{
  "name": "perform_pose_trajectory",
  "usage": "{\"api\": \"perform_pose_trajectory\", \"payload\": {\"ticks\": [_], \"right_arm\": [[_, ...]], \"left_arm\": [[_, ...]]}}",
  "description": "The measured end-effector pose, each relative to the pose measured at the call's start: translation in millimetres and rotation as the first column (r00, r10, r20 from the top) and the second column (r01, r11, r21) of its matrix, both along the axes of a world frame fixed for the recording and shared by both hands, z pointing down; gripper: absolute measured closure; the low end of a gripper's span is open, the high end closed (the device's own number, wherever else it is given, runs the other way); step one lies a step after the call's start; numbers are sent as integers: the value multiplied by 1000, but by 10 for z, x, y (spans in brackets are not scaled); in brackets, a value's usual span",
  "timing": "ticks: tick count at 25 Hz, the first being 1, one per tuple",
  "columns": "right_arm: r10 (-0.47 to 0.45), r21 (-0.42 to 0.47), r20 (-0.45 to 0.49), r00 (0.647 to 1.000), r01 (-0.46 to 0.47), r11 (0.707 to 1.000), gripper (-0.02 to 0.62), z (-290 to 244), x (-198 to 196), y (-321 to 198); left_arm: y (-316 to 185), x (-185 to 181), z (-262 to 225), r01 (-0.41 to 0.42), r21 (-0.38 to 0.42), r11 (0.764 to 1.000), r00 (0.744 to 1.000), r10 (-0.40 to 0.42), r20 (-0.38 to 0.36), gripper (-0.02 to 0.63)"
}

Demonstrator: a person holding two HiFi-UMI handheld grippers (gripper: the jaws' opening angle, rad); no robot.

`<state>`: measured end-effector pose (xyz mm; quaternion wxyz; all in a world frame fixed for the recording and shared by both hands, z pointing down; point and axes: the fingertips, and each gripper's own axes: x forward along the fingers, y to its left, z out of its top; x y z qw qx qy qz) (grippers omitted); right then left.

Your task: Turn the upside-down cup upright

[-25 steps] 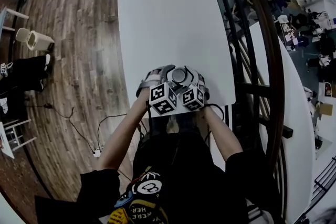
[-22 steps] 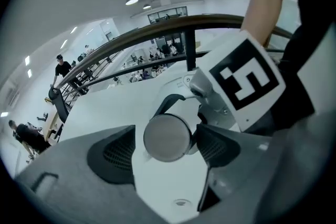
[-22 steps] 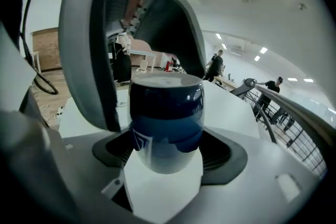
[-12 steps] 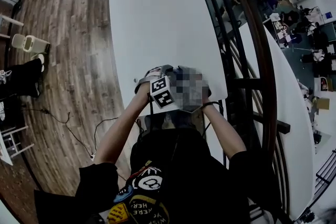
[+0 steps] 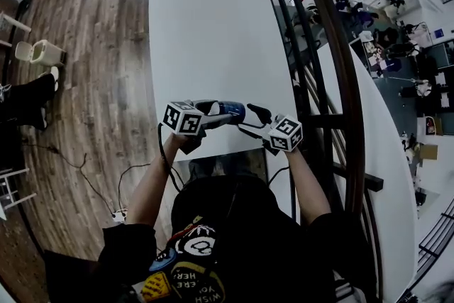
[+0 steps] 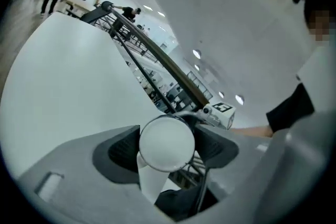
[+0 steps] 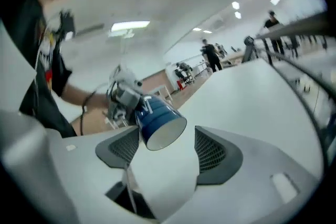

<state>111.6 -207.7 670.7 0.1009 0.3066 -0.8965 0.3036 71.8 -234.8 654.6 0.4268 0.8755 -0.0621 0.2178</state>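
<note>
1. Left gripper [image 6: 169, 152] clamped on the blue cup [image 7: 157, 124], jaws set wide, one pad pressed against each side of the cup's body.
2. Cup carried in the air, clear of the white surface [image 5: 206, 25], above its near edge and close to the person's body.
3. Lying on its side, neither upside down nor upright: white round base turned toward the left gripper's camera, open mouth with its white inside turned toward the right gripper [image 7: 168, 150].
4. Right gripper's jaws closing, moderately apart; cup's rim seen in the gap, nearer the pad at the picture's left, with neither pad pressing on it. Nothing gripped on this side.
5. In the head view, both grippers close together and pointed at each other across the cup; the left marker cube [image 5: 182, 118] at the left, the right marker cube [image 5: 286, 133] at the right and a little lower in the picture.
6. Left forearm [image 5: 159, 177] and right forearm [image 5: 306, 181] reaching forward from a black shirt [image 5: 241, 238] to the two grippers.
7. Dark railing [image 5: 333, 67] running along the right side of the surface, wooden floor [image 5: 99, 46] at its left.
</note>
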Motion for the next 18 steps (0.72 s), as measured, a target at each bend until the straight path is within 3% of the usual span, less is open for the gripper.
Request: {"api": "perform_pose_trajectory", "payload": {"ticks": [1,2,4,9,11,13,16,18], "right_arm": [[36,-70,160,987,-25,997,272,-109,20,1],[56,-119,307,950,-20,993,320,-238,12,4],[43,-145,492,869,33,989,398,-465,-88,8],[-10,-127,584,811,104,986,525,-692,-359,14],[-22,-129,581,814,120,984,534,-705,-416,37],[-65,-117,519,852,146,982,532,-640,-541,18],[-189,-84,328,926,228,970,536,-433,-768,-39],[-243,-77,220,945,265,961,560,-266,-818,-113]], "left_arm": [[-27,-50,-37,39,-27,999,998,-40,-42,270],[-49,-92,-77,68,-48,996,994,-72,-82,270],[-61,-135,-172,93,-69,993,983,-103,-155,270],[88,-118,-320,79,-11,997,967,-79,-243,270],[111,-174,-317,94,21,995,962,-86,-258,270],[100,-301,-240,116,41,992,965,-103,-242,268],[47,-565,-9,170,44,984,974,-161,-158,268],[15,-802,174,234,60,971,970,-229,-76,270]]}}
